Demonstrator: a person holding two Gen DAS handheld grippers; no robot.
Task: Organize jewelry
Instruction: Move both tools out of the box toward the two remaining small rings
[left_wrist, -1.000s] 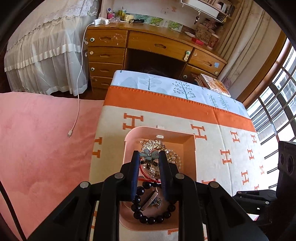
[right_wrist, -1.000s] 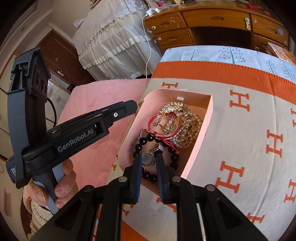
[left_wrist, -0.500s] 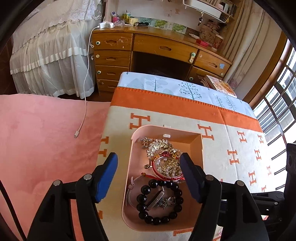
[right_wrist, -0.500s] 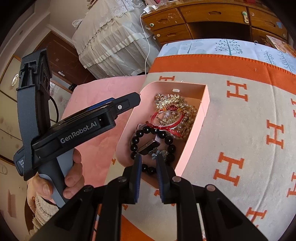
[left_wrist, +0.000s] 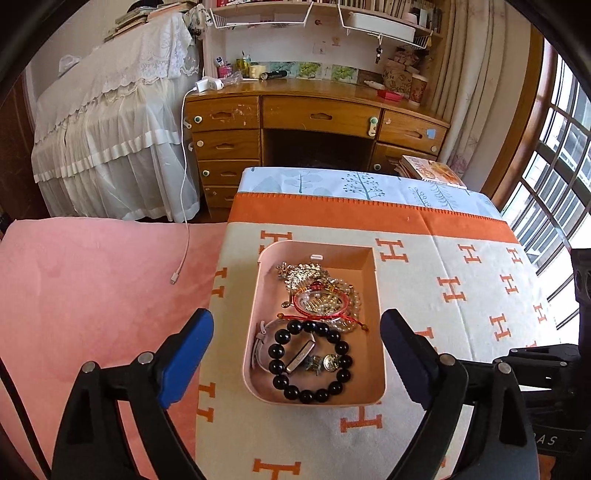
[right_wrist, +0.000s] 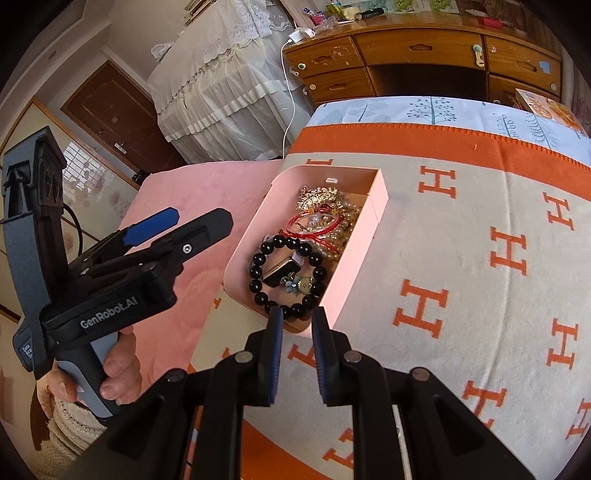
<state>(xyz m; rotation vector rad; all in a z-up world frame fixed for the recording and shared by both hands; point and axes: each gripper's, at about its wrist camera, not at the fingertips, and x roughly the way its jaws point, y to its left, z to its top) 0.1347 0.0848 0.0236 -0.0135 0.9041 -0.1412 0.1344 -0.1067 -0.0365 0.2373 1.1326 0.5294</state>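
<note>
Spreading apart, the left gripper (left_wrist: 297, 354) has its jaws opening wide with nothing pinched; its blue pads (left_wrist: 184, 360) stand at nine and three o'clock of the pink box (left_wrist: 317, 399), well outside its walls and above the cloth. The right gripper (right_wrist: 297, 343) has its jaws nearly together with a narrow gap, empty, its tips just at the six o'clock rim of the box and not gripping it. Inside the box, at the six o'clock end, a black bead bracelet (left_wrist: 312, 360) lies in a ring around a small silver clasp piece (left_wrist: 301, 356) and a round gold charm (left_wrist: 330, 362), and a pale strap (left_wrist: 258, 341) curls at its nine o'clock side. Toward twelve o'clock a red cord bangle (left_wrist: 320, 301) sits on a tangle of pearls and gold chain (left_wrist: 304, 273). The box rests on a beige blanket (left_wrist: 461, 321) with orange H marks and an orange band at twelve o'clock. At nine o'clock of the blanket lies a pink cover (left_wrist: 92, 295) with a white cable (left_wrist: 183, 236) trailing onto it. A wooden desk (left_wrist: 314, 122) stands beyond at twelve o'clock. In the right wrist view, a hand (right_wrist: 114, 376) grips the left gripper's handle at eight o'clock.
</note>
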